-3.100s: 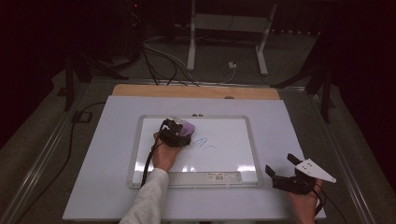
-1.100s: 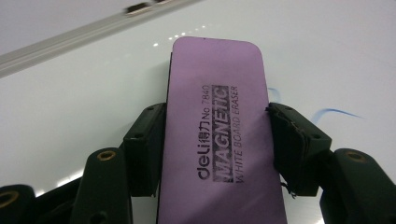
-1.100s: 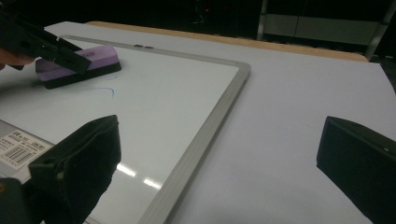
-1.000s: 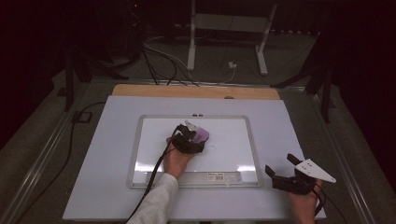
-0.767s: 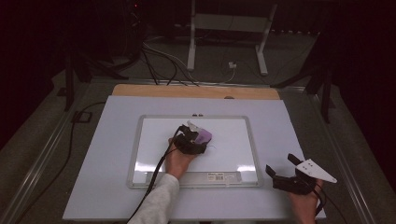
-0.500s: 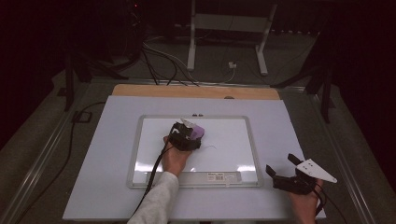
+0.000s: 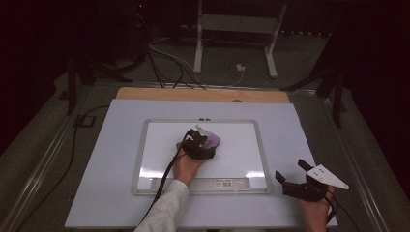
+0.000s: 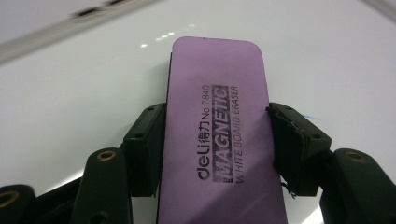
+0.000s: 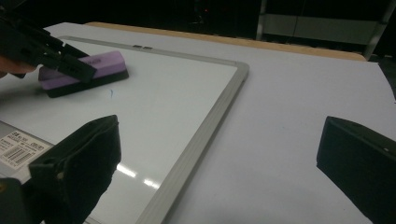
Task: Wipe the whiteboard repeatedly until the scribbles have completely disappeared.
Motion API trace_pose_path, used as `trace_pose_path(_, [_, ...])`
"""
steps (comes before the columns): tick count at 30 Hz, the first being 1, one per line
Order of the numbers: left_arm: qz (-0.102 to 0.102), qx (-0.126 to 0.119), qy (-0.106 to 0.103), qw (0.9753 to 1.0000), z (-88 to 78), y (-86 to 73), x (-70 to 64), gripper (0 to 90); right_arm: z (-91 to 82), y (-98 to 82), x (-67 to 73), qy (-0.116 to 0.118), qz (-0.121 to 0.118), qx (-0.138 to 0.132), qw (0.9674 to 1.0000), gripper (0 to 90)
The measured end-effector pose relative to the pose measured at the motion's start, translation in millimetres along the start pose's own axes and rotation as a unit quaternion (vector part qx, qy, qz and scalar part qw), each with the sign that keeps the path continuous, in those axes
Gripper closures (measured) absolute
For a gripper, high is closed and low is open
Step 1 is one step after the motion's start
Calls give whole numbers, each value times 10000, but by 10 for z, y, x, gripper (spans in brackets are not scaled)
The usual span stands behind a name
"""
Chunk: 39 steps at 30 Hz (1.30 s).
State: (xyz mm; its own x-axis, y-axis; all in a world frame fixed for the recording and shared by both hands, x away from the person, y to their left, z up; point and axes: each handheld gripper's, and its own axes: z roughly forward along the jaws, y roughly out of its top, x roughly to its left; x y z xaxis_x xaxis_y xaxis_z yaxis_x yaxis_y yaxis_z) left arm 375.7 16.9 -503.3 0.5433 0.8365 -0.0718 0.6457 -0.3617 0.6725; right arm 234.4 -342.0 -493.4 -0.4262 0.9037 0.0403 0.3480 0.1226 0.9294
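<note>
A silver-framed whiteboard [image 7: 261,145] lies flat in the middle of the table. My left gripper [image 7: 205,142] is shut on a purple magnetic whiteboard eraser [image 8: 219,130], its pads [image 8: 292,140] pressing both long sides. The eraser [image 7: 212,140] rests flat on the board's white surface near its centre. A faint blue mark [image 9: 111,93] shows on the board just beside the eraser [image 9: 84,70]. My right gripper [image 7: 295,176] stands open near the table's front right corner, off the board, with nothing between its jaws.
The whiteboard sits on a pale sheet [image 7: 106,159] covering the table, with a wooden edge [image 7: 203,94] at the back. A barcode label [image 7: 225,182] is on the board's front frame. A metal stand [image 7: 237,29] and cables [image 7: 164,63] lie on the floor beyond.
My left gripper has slid the eraser back and forth over the middle of the board, ending slightly right of where it was. Blue scribbles seen earlier are mostly gone. The right gripper has kept still.
</note>
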Motion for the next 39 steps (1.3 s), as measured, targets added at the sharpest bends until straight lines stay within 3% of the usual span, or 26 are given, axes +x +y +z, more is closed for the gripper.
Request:
trace_pose_path(1, [-106, -1, -55, 9999, 5, -1, 20, 417, 0, 0, 0, 0, -1, -1, 10000, 0])
trace_pose_path(2, [-75, 1, -23, 10000, 3, 0, 10, 417, 2, 0, 0, 4, -9, -1, 10000, 0])
trace_pose_path(5, [65, 18, -154, 9999, 6, -6, -84, 417, 14, -1, 7, 15, -18, 21, 10000, 0])
trace_pose_path(10, [467, 73, -426, 9980, 17, -2, -333, 417, 16, 3, 22, 20, -43, 17, 10000, 0])
trace_pose_path(14, [499, 91, -527, 9973, 23, 2, -335, 417, 3, 2, 9, 5, -7, 0, 10000, 0])
trace_pose_path(17, [489, 54, -171, 9986, 10, 9, -281, 417, -7, 3, 0, -5, 3, -10, 10000, 0])
trace_pose_path(19, [352, 65, -28, 9994, 5, 14, -205, 417, -13, 3, -5, -3, 10, -17, 10000, 0])
trace_pose_path(22, [223, 68, 1, 9997, 5, 12, -152, 417, -11, 4, -6, -7, 15, -17, 10000, 0])
trace_pose_path(24, [310, 27, 92, 9995, 4, 6, -200, 417, -5, 4, -2, -5, -5, -7, 10000, 0])
trace_pose_path(29, [376, 20, -239, 9990, 26, -2, -355, 417, 6, 5, 18, 11, -14, 5, 10000, 0])
trace_pose_path(34, [605, 65, -579, 9965, 37, -8, -570, 417, 6, 2, 13, 11, -10, 12, 10000, 0])
trace_pose_path(39, [744, 62, -653, 9951, 42, -7, -669, 417, 5, 1, 11, 11, -10, 7, 10000, 0])
